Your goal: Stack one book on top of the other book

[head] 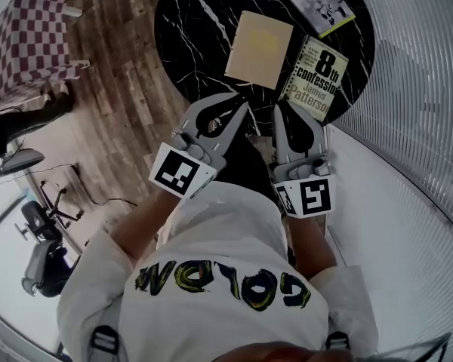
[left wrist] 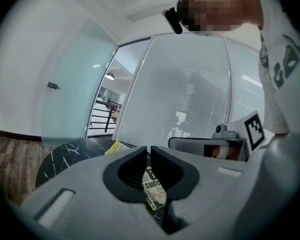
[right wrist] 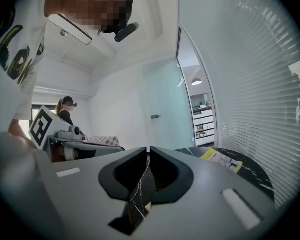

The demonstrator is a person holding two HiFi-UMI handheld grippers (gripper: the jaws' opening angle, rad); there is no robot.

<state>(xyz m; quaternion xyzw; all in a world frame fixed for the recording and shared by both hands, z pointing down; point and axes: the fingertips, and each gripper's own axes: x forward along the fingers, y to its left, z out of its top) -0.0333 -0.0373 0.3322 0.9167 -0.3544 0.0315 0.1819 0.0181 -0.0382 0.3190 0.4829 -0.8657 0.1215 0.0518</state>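
Three books lie on the round black marble table: a plain tan book, the "8th confession" paperback beside it, and a yellow-edged book at the far rim. My left gripper and right gripper hover side by side over the table's near edge, short of the books. Each has its jaws nearly together with only a thin slit and nothing between them. In the left gripper view the paperback shows below the jaws. The right gripper view shows marble under the jaws.
A checkered chair stands left of the table on wood flooring. A curved glass wall with blinds runs along the right. An office chair is at lower left. A person stands far back in the room.
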